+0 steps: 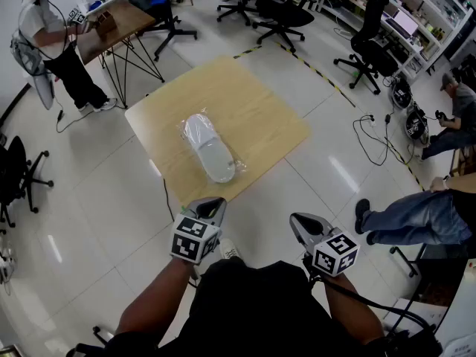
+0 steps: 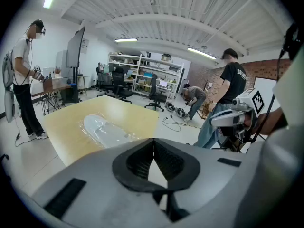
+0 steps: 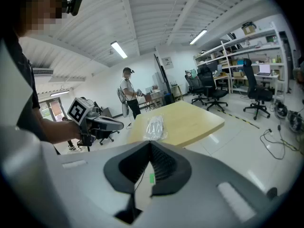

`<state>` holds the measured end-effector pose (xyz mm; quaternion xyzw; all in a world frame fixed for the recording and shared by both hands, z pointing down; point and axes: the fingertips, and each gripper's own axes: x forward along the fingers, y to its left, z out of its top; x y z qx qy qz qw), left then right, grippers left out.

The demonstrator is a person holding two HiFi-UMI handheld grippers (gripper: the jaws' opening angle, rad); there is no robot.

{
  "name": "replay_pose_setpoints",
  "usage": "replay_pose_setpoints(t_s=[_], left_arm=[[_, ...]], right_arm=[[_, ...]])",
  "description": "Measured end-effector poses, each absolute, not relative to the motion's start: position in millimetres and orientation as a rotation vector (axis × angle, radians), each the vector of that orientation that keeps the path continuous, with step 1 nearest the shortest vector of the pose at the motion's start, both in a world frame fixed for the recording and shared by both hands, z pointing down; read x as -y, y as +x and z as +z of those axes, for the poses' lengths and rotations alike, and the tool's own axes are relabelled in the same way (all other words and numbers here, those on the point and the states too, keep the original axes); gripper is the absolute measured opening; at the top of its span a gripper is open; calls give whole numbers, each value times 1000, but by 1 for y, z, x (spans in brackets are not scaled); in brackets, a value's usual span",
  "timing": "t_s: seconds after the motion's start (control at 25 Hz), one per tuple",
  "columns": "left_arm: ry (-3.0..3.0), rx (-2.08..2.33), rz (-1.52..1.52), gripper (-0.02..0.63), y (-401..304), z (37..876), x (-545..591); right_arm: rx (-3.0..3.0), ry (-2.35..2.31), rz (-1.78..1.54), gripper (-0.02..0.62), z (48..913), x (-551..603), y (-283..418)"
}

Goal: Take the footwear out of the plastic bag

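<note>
Both jaw pairs are pressed together on nothing, the left gripper (image 1: pixel 212 203) and right gripper (image 1: pixel 303 220) hanging short of the table (image 1: pixel 256 99), where the footwear (image 1: pixel 207 146) lies inside its plastic bag (image 1: pixel 236 168), so seemingly every step remains.

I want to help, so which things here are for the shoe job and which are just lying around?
For the job: plastic bag, shoe inside it, table, left tool and right tool, both shut.
Just lying about: office chairs, floor cables, shelves, far desk.
</note>
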<state>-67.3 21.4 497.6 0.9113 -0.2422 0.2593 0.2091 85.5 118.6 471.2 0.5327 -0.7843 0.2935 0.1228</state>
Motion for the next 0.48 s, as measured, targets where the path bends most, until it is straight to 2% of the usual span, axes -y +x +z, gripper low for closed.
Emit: replay_pose_setpoints(t_s=[0.48], left_arm=[[2310, 995, 585, 8, -83, 528, 9]], right_arm=[[2381, 1151, 694, 3, 505, -12, 92]])
